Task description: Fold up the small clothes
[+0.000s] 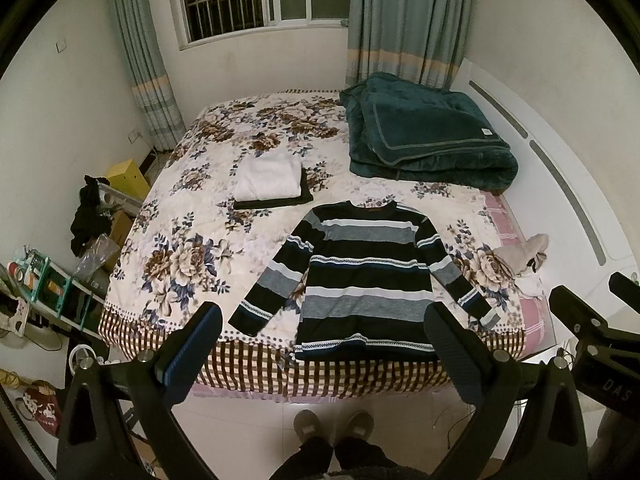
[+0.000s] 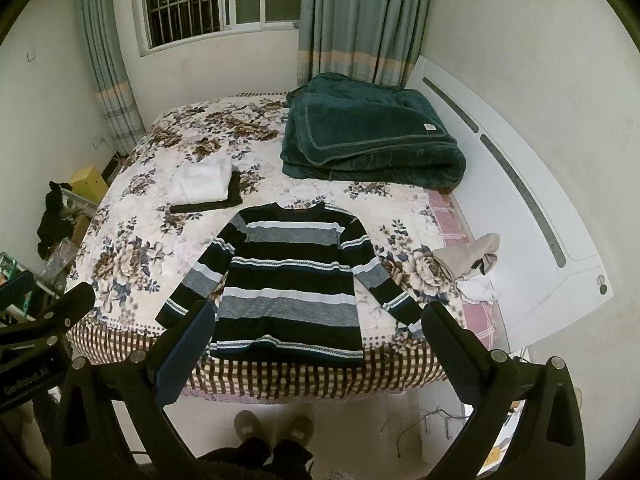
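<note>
A small striped sweater (image 1: 362,276) (image 2: 290,276), black, grey and white, lies flat on the bed near its front edge, sleeves spread down and outward. My left gripper (image 1: 322,320) hangs open in the air above the bed's front edge, nothing between its fingers. My right gripper (image 2: 318,320) is open too, held at about the same height, with the sweater's hem seen between its fingers. Behind the sweater sits a folded white garment (image 1: 270,176) (image 2: 200,182) on a folded dark one (image 1: 276,202).
A floral bedspread (image 1: 188,240) covers the bed. A folded teal blanket (image 1: 424,136) lies at the back right, and a small heap of light clothes (image 1: 520,258) at the right edge. A cluttered shelf (image 1: 60,280) stands left. The person's slippers (image 1: 332,428) are on the floor below.
</note>
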A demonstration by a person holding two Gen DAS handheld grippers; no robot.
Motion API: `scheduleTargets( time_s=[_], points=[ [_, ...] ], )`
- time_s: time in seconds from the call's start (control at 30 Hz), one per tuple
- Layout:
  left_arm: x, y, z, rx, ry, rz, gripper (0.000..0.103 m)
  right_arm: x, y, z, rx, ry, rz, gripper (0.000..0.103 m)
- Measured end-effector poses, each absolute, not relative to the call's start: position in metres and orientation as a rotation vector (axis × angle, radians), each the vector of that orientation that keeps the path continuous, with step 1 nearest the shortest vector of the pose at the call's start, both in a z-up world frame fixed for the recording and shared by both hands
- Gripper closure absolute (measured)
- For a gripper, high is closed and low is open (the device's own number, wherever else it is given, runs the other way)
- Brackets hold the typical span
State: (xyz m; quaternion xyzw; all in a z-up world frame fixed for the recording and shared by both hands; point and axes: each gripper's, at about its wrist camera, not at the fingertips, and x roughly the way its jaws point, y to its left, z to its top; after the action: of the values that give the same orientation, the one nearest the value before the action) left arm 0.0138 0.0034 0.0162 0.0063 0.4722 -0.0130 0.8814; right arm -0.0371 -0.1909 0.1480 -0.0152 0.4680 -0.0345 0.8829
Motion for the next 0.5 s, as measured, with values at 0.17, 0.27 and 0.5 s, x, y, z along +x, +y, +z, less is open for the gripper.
scheduleTargets(
  time_s=[0.17, 0.27, 0.5],
  points=[
    [0.024, -0.002, 0.034, 0.014, 0.982, -0.026, 0.0, -0.036, -0.188, 0.154, -0.031, 0.971, -0.072, 0.0],
    [0.02, -0.002, 0.03, 0.014, 0.98, -0.026, 0.0, -0.036, -0.187, 0.155, -0.033, 0.97, -0.072, 0.0],
    [0.02, -0.001, 0.031, 0.012, 0.978, -0.026, 0.0, -0.036, -0.186, 0.155, -0.032, 0.969, -0.072, 0.0]
  ],
)
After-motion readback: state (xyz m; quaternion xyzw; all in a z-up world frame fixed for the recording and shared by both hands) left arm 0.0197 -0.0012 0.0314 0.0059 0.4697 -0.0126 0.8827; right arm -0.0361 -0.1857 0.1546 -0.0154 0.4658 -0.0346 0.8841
